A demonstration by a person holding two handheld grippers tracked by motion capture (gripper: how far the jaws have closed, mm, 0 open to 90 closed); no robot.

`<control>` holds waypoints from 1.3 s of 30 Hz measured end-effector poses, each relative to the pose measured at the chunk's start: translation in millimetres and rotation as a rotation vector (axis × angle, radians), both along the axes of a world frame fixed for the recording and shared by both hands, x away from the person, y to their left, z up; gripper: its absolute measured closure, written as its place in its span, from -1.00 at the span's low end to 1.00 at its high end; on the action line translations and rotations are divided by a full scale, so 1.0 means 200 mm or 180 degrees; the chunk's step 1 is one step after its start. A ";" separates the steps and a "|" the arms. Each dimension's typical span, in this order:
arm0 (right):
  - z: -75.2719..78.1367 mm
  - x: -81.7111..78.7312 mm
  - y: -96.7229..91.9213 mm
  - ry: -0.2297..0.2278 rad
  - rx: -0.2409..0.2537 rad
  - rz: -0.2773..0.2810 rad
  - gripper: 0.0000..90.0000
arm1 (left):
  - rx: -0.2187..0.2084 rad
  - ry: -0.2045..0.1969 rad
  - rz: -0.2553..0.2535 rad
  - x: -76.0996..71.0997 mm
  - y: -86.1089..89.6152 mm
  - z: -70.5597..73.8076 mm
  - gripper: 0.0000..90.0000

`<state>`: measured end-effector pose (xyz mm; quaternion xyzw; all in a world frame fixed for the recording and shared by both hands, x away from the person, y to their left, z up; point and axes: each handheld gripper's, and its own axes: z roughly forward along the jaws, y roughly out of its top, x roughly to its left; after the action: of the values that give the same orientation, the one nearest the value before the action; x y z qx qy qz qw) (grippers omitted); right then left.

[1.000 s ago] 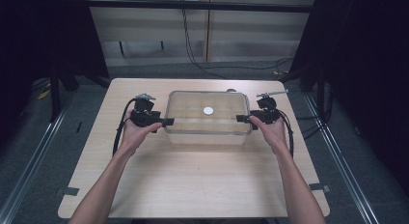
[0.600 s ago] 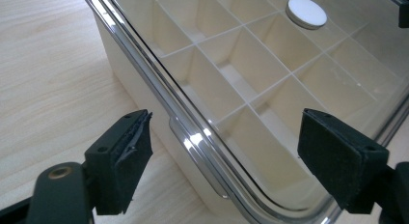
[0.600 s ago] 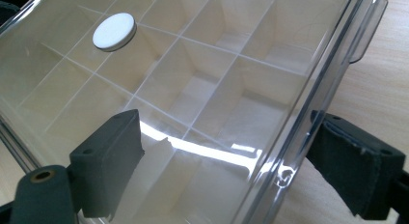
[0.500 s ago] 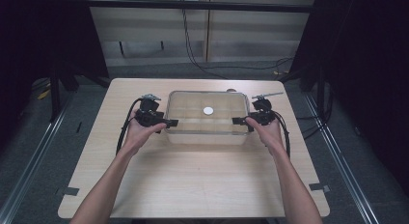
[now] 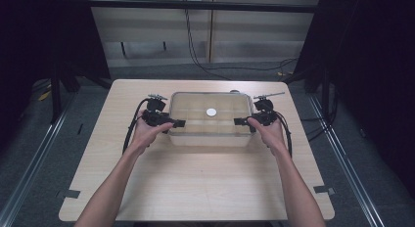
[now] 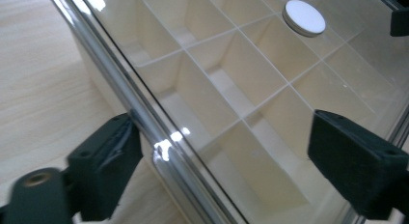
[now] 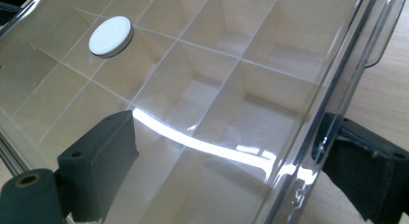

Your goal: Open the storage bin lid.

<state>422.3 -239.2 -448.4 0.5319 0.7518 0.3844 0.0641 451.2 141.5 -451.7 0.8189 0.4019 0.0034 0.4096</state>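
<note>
A clear plastic box with a see-through lid (image 5: 210, 120) sits on the pale wooden surface (image 5: 195, 183), toward the far side and near the middle. Inside the box, thin cream walls split it into many small square rooms (image 6: 226, 84). A small round white knob (image 5: 211, 112) sits on the middle of the lid.

The left gripper (image 5: 169, 122) is at the left end of the box, held in the person's left hand (image 5: 147, 134). Its jaws have just been opening. In the left gripper view the shiny edge of the lid (image 6: 144, 122) runs between the two black jaws. One jaw is outside the box by the wood and the other is over the lid. They are spread wide and do not press on the lid.

The right gripper (image 5: 243, 121) is at the right end, held in the right hand (image 5: 266, 134). Its jaws have just been opening too. In the right gripper view one jaw lies over the lid and the other sits outside the rim (image 7: 333, 84). They are spread apart and do not squeeze the box.

Black cables (image 5: 131, 131) trail from the grippers.
</note>
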 end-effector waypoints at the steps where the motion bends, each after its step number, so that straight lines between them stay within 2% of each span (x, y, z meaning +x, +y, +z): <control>1: 0.00 0.00 0.00 0.0000 0.0000 0.0000 -0.82 | 0.0000 0.0000 0.0000 0.00 0.00 0.00 -0.83; 5: -0.01 0.01 -0.01 0.0034 0.0043 0.0000 -0.82 | 0.0031 0.0025 0.0012 0.00 0.00 0.00 -0.82; 6: 0.00 0.01 0.00 -0.0001 -0.0003 -0.0019 -0.82 | 0.0038 -0.0038 0.0042 0.00 0.00 0.02 -0.78; 8: 0.00 0.01 0.01 -0.0019 -0.0037 -0.0035 -0.81 | 0.0049 -0.0057 0.0057 0.00 0.01 0.02 -0.65; 13: 0.00 0.00 0.01 -0.0103 -0.0044 -0.0090 -0.76 | -0.0058 -0.0080 0.0102 -0.01 0.03 0.01 -0.55; 20: 0.02 -0.01 0.01 -0.0218 -0.0123 -0.0180 -0.68 | -0.0088 -0.0129 0.0133 -0.02 0.04 0.01 -0.52; 24: 0.02 -0.02 0.00 -0.0245 -0.0105 -0.0203 -0.64 | -0.0115 -0.0141 0.0152 -0.02 0.04 0.01 -0.51; 28: 0.03 -0.03 -0.01 -0.0268 -0.0076 -0.0199 -0.60 | -0.0087 -0.0149 0.0162 -0.02 0.04 0.01 -0.51; 29: 0.03 -0.03 -0.01 -0.0268 -0.0076 -0.0199 -0.60 | -0.0085 -0.0202 0.0173 -0.02 0.04 0.01 -0.51; 30: 0.03 -0.04 -0.01 -0.0308 -0.0047 -0.0204 -0.56 | -0.0074 -0.0258 0.0174 -0.02 0.05 0.03 -0.46; 35: 0.05 -0.05 0.00 -0.0368 -0.0080 -0.0202 -0.53 | -0.0116 -0.0273 0.0187 -0.03 0.05 0.04 -0.39; 39: 0.06 -0.05 -0.02 -0.0378 -0.0017 -0.0231 -0.44 | -0.0157 -0.0287 0.0204 -0.04 0.06 0.04 -0.29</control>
<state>411.9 -242.5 -437.1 0.5349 0.7279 0.4107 0.1238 444.1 154.0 -443.5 0.7943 0.4090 0.0436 0.4471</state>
